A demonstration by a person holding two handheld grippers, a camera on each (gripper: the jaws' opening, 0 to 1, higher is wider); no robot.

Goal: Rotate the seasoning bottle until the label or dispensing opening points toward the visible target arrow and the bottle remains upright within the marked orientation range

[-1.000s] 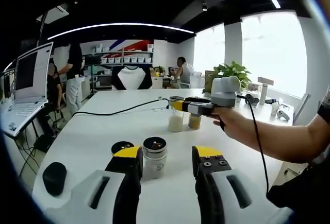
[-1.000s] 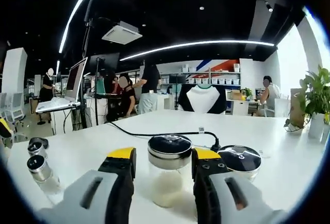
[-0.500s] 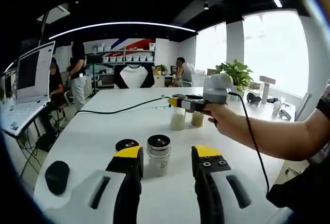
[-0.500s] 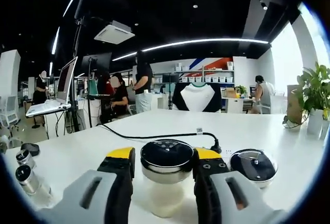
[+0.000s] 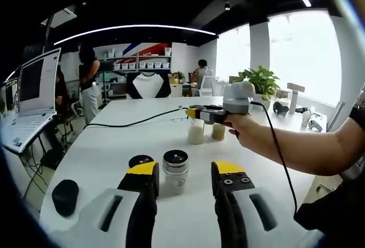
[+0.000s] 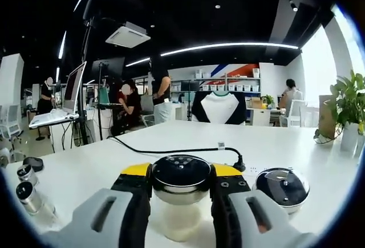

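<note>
Two tongs work here. Nearest, the right tongs (image 6: pixel 180 194) clench the seasoning bottle (image 6: pixel 181 202) just under its dark cap, gripping high, probably so it stays upright on the white surface (image 6: pixel 285 145) while turned; no arrow is visible. A second dark-lidded jar (image 6: pixel 282 186) stands just beside it. The left tongs (image 5: pixel 179 185) hang released before a small shaker (image 5: pixel 174 171), apparently waiting. Farther off lies a black cable (image 6: pixel 171 149).

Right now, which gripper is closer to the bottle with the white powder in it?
The right gripper. Its jaws sit on both sides of the white powder bottle, right at the dark cap. The left gripper is farther back on the table, open around a different small jar.
</note>
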